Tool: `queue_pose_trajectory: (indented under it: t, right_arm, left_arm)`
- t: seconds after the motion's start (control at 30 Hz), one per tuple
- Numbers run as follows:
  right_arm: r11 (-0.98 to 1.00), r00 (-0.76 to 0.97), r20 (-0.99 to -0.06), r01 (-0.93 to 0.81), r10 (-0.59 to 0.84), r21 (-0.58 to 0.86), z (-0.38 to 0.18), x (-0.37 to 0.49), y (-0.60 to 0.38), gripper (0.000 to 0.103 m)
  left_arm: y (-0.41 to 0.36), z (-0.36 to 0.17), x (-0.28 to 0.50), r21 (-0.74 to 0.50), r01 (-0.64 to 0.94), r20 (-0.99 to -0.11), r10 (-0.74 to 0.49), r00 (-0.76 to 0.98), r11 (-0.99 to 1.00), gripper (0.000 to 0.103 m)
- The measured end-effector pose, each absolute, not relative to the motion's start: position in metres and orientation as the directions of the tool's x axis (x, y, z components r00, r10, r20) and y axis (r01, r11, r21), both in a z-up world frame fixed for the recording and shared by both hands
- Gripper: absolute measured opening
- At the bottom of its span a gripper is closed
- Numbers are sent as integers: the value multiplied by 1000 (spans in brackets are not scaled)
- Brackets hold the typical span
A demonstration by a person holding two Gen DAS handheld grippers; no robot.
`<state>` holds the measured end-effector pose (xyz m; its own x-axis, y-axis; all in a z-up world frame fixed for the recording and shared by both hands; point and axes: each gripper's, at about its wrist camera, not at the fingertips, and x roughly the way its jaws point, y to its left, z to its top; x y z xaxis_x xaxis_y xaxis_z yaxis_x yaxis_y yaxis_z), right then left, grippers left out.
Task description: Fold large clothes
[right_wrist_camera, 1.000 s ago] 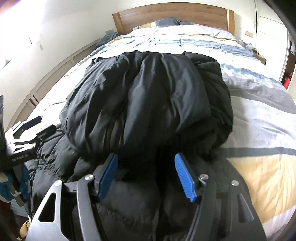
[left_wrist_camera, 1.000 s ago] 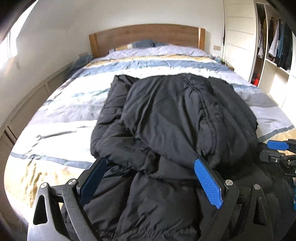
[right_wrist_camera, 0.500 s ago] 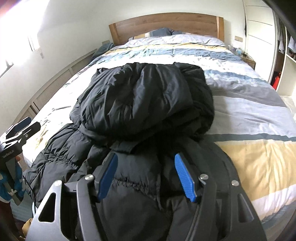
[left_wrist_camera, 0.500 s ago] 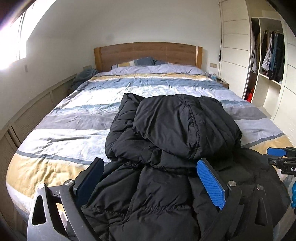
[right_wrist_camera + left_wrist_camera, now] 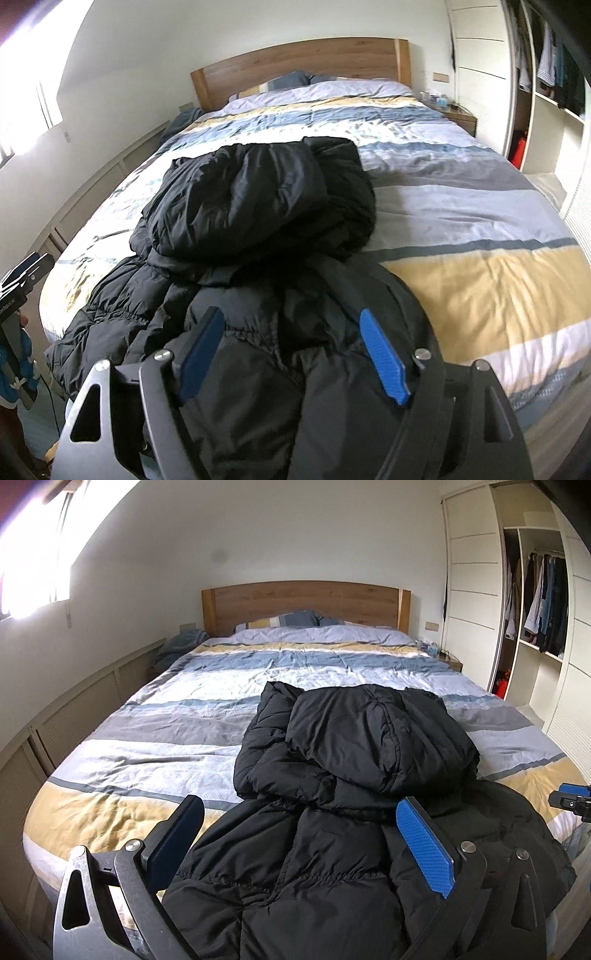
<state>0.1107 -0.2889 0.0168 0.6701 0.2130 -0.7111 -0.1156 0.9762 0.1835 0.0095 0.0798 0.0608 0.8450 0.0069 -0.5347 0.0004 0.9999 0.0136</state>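
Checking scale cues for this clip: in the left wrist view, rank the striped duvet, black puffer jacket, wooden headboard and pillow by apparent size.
1. striped duvet
2. black puffer jacket, though nearness inflates it
3. wooden headboard
4. pillow

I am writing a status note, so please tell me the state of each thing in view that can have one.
Black puffer jacket: lying on the bed, far part folded back over itself, near part spread out.
Left gripper: jaws opening, wide, nothing gripped.
Right gripper: jaws opening, nothing gripped.
Bed: made, striped duvet slightly wrinkled.
Wardrobe: open, clothes hanging inside.
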Motion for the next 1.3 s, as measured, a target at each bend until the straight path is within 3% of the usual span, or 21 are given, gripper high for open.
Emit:
queue_pose_trajectory:
  t: [0.67, 1.3]
  right_arm:
    - [973, 699, -699, 17, 152, 229, 10, 70, -352, 77]
    - [963, 649, -749, 91, 137, 255, -30, 73, -379, 77]
  left_arm:
    - [83, 71, -10, 8, -12, -508, 15, 861, 1000, 103]
    - [99, 44, 6, 7, -61, -582, 54, 812, 998, 103]
